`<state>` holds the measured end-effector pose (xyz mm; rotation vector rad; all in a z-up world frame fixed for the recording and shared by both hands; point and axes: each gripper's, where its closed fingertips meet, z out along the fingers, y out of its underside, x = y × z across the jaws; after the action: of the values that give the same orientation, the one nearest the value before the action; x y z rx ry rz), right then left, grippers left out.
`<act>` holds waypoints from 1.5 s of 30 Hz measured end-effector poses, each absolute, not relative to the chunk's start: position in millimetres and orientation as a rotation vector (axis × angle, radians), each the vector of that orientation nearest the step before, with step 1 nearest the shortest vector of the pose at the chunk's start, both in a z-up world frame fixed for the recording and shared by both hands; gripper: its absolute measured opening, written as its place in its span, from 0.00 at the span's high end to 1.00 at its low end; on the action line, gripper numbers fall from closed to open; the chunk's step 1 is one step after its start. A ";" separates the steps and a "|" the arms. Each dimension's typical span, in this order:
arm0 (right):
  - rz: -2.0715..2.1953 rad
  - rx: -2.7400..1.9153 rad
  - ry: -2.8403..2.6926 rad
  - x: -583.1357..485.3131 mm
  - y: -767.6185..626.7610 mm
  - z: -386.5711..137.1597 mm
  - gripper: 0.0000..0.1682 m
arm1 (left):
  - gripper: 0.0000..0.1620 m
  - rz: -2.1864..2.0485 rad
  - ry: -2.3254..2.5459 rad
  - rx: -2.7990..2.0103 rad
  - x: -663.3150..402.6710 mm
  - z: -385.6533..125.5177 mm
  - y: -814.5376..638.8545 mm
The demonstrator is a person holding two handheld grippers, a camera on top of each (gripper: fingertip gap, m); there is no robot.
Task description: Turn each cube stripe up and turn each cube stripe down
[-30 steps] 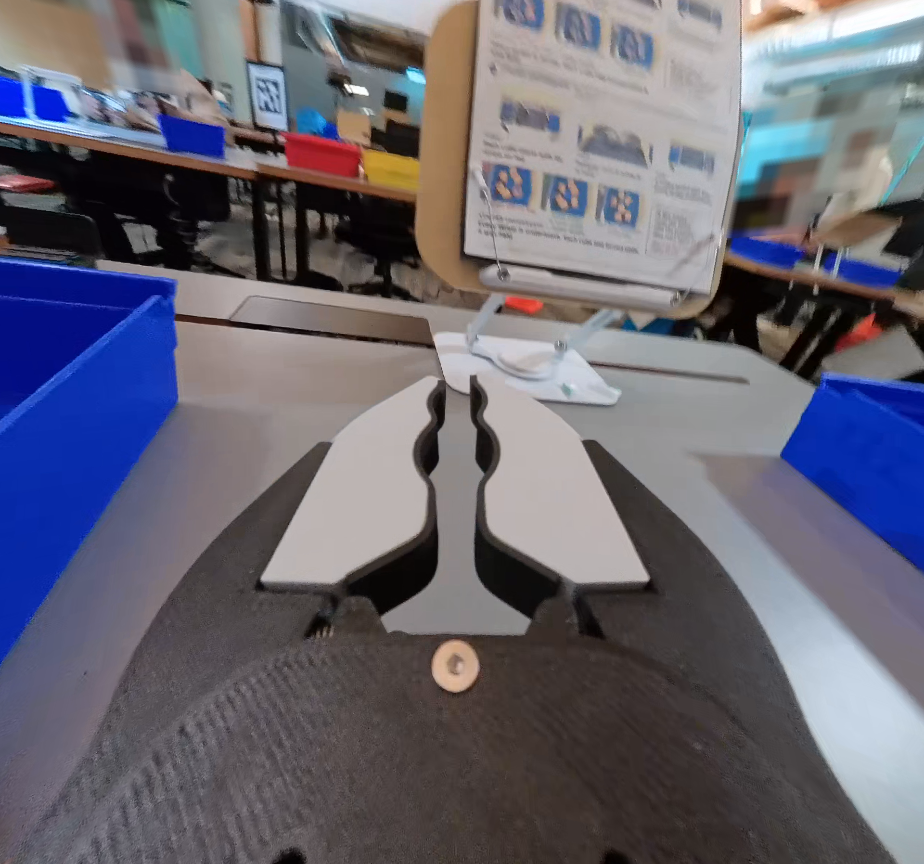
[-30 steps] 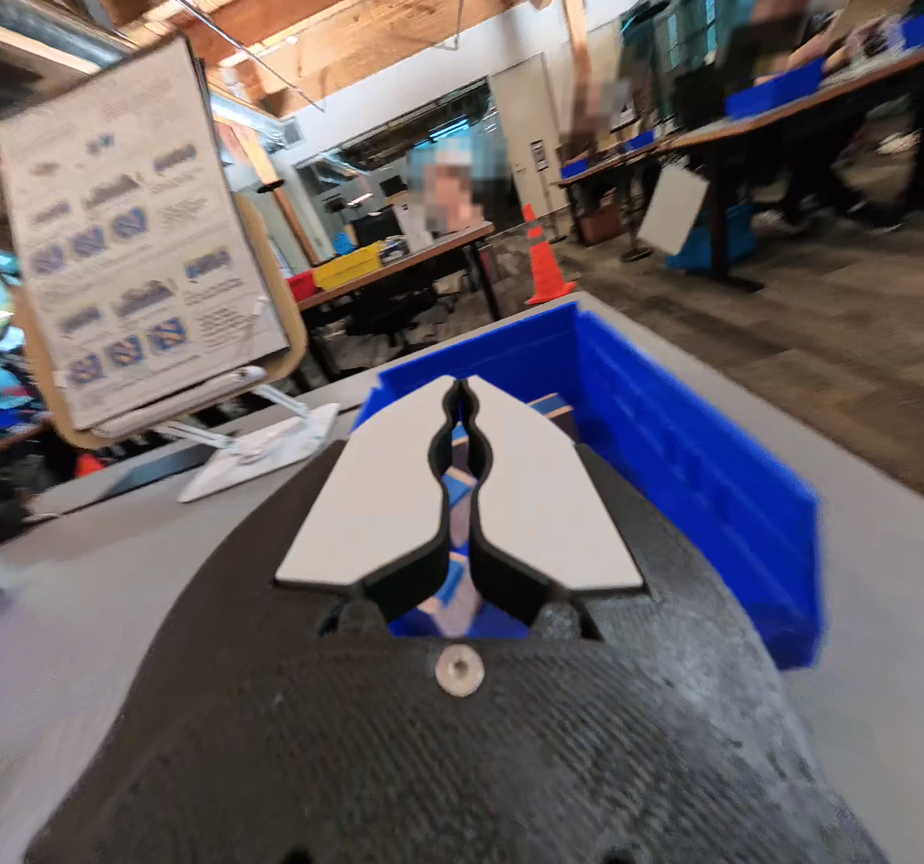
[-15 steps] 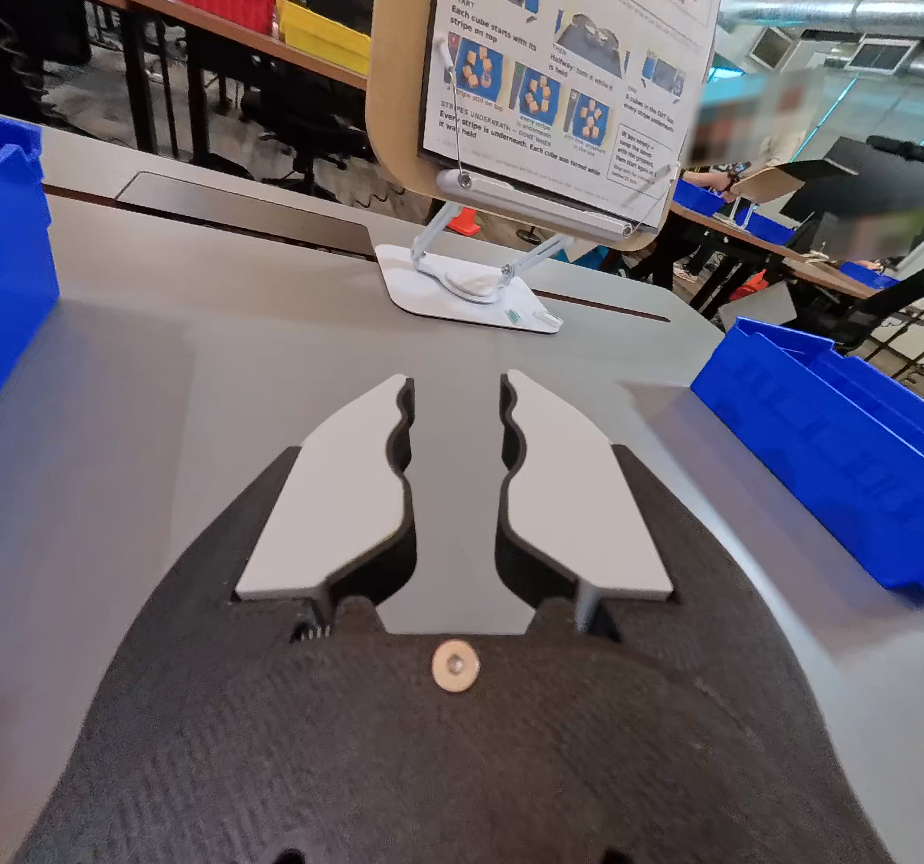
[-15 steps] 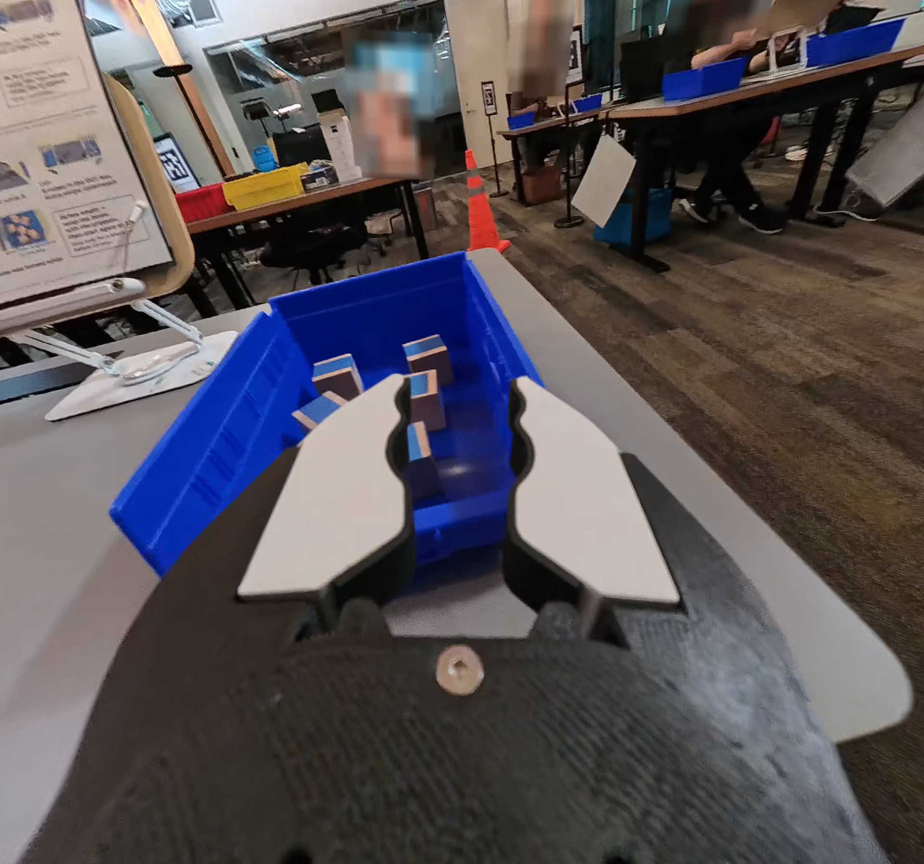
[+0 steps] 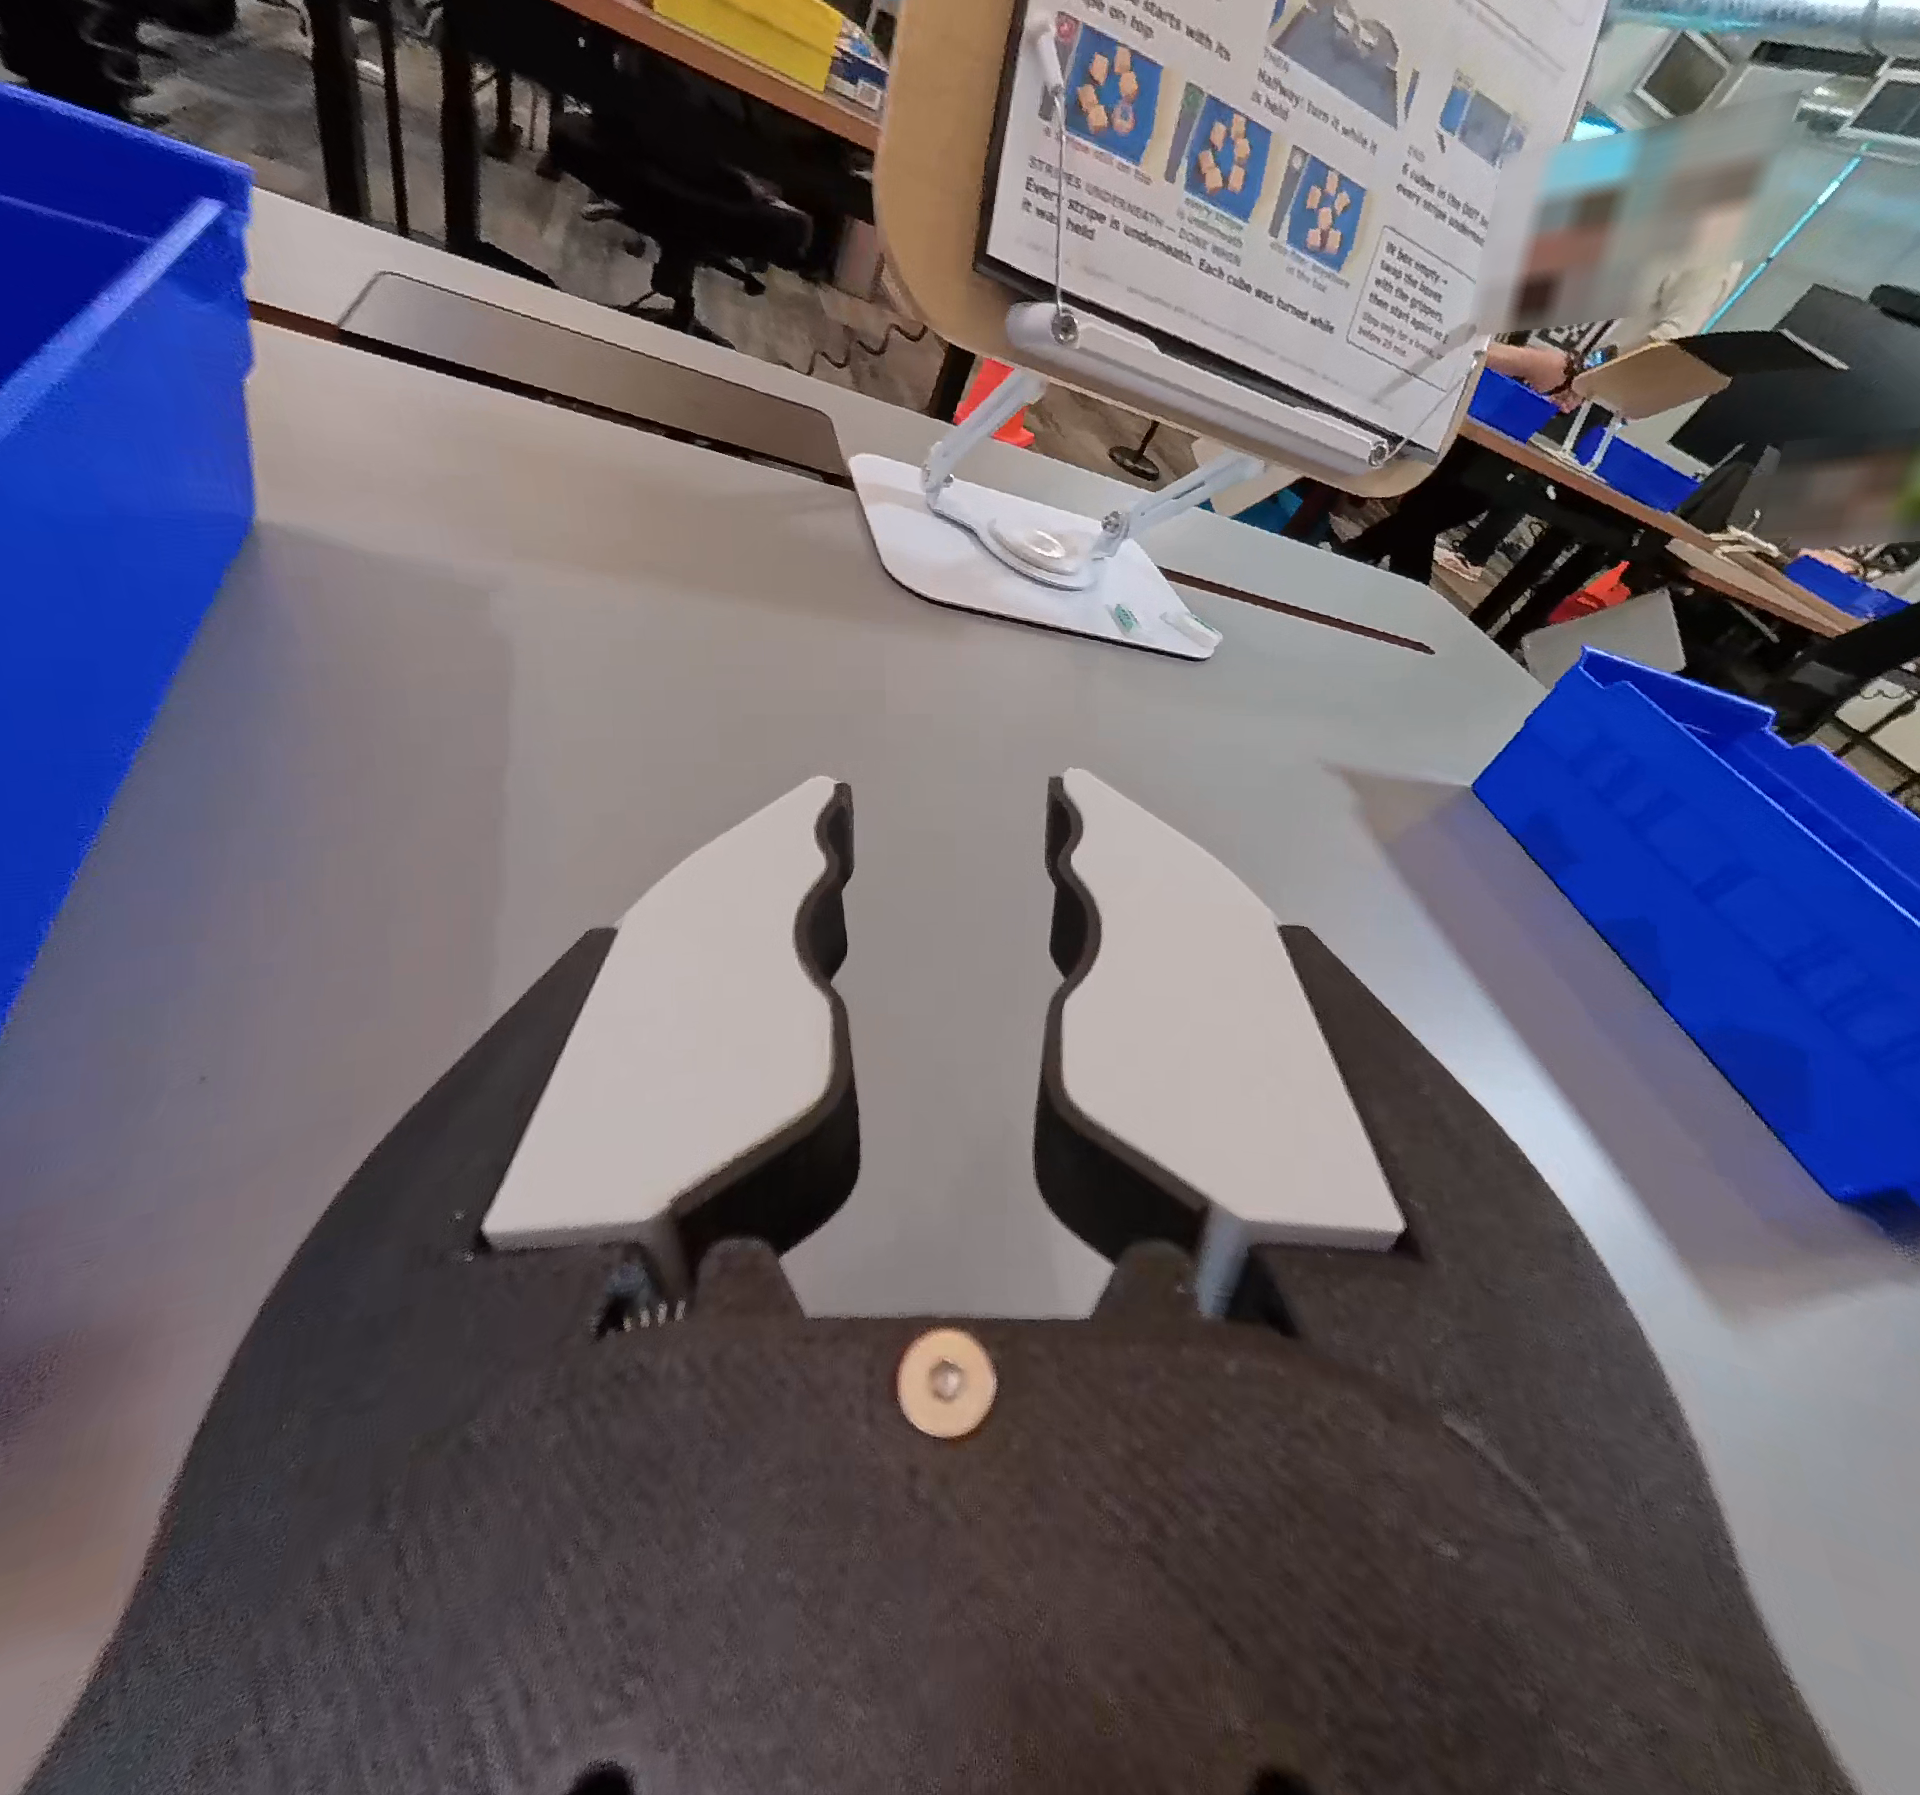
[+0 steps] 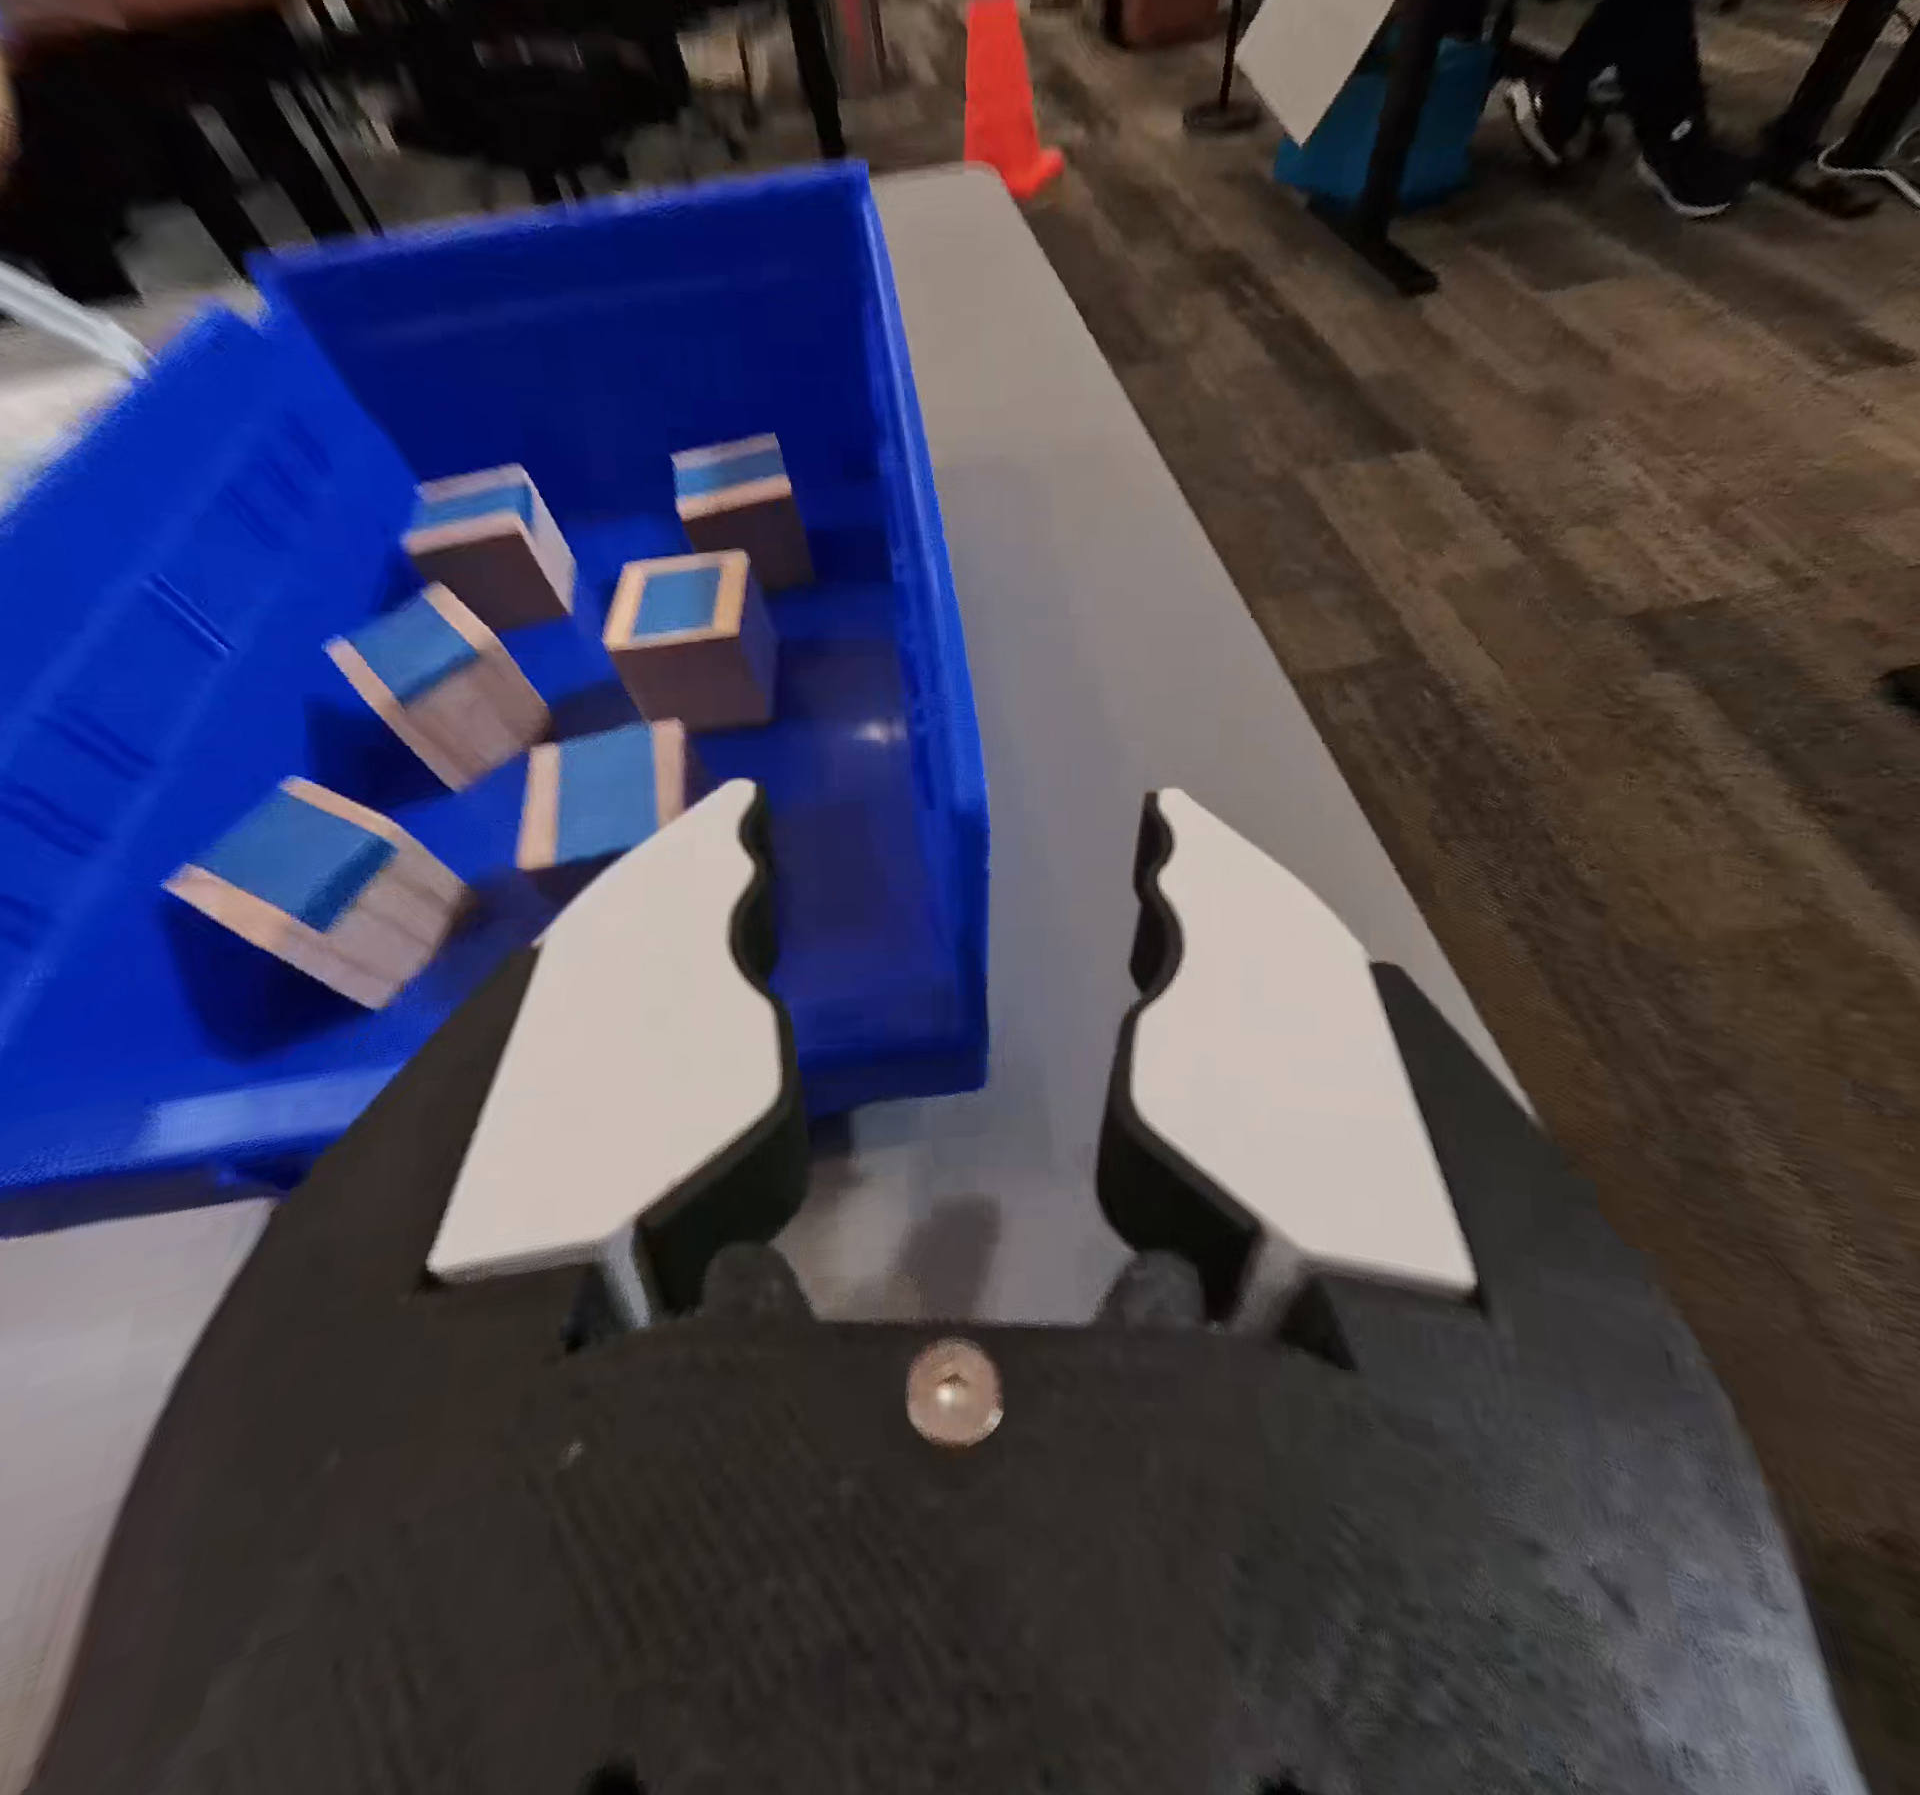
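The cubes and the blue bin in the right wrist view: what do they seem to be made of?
Cubes: apparently pale wood, with faint grain on the sides and a matte blue stripe on top, perhaps tape or paint. Blue bin: likely moulded plastic, with a glossy highlight on its floor.

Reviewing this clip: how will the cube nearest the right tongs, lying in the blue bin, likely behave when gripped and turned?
That cube looks like solid wood, so probably stiff and fairly light. Its flat faces should sit squarely between the open right tongs and not roll. The blue stripe looks like tape, possibly a little slicker than bare wood. Neighbouring cubes and the blue bin wall leave limited room.
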<state>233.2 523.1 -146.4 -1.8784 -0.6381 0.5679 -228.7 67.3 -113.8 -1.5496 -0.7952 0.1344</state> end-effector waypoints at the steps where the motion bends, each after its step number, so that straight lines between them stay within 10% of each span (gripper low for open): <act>1: 0.511 -1.890 -0.677 231.7 526.8 -152.8 0.61 | 0.79 0.137 -0.804 -1.543 -228.9 -113.6 63.2; 17: 0.613 -1.946 -0.638 206.3 552.7 -157.4 0.65 | 0.79 0.112 -0.865 -1.533 -224.0 -120.6 28.2; 23: 0.774 -1.940 -0.645 190.8 557.7 -165.3 0.95 | 0.79 0.020 -0.878 -1.521 -220.6 -122.9 35.0; 45: 0.903 -1.913 -0.396 202.7 550.8 -131.6 0.95 | 0.79 -0.214 -0.834 -1.475 -208.4 -117.5 55.6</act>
<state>202.7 550.8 -131.6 -1.9128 -0.3963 0.9027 -208.4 55.6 -117.5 -1.4748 -0.8340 -0.2139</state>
